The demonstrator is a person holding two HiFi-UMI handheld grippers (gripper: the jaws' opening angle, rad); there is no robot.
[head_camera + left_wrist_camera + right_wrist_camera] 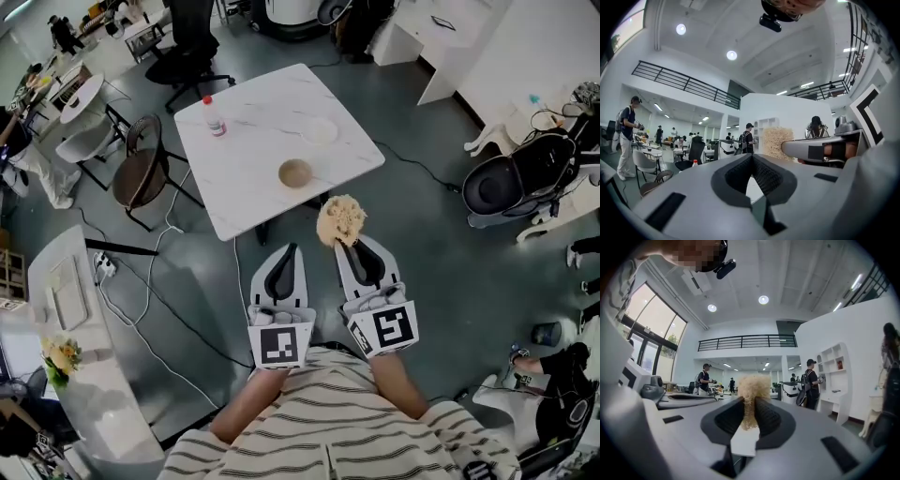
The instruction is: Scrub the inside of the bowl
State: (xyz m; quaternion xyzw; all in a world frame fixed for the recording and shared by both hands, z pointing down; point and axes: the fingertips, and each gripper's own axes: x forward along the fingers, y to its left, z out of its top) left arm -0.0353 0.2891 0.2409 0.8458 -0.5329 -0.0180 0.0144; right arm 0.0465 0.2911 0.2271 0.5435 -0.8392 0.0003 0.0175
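Step in hand: approach, scrubbing not begun. Both grippers were held in the air in front of the person, short of the table (244, 183) and well apart from the bowl.

Left gripper (288, 249): jaws together, nothing between them in its own view (752, 157). Judged free to steady the bowl.

Right gripper (350, 246): jaws clamped on the lower part of a scrubber (340, 220), with the bulk of it standing proud of the tips (751, 389). The same scrubber showed beside the left gripper in the left gripper view (777, 141).

Next move, as I judge it: carry both grippers forward and down to the table, set the left one against the bowl's rim or side, and lower the scrubber into the hollow before rubbing.

Materials, left to right in the head view:
- Chair (141, 171): dark round seat on a thin metal frame, just beside the table's left edge.
- Bottle (215, 118): small, clear, red-capped, upright near the table's left corner.
- Table: square top, white with faint grey veining, smooth; it looks slippery, so the bowl may skate under pressure.
- Bowl (294, 172): small, round, tan, matte, open side up near the table's near edge, empty as far as could be told.
- Pale round dish (320, 130): behind the bowl, almost the colour of the top; shape unclear.
- Scrubber: straw-coloured, coarse, fibrous, loofah-like, and it looks springy.
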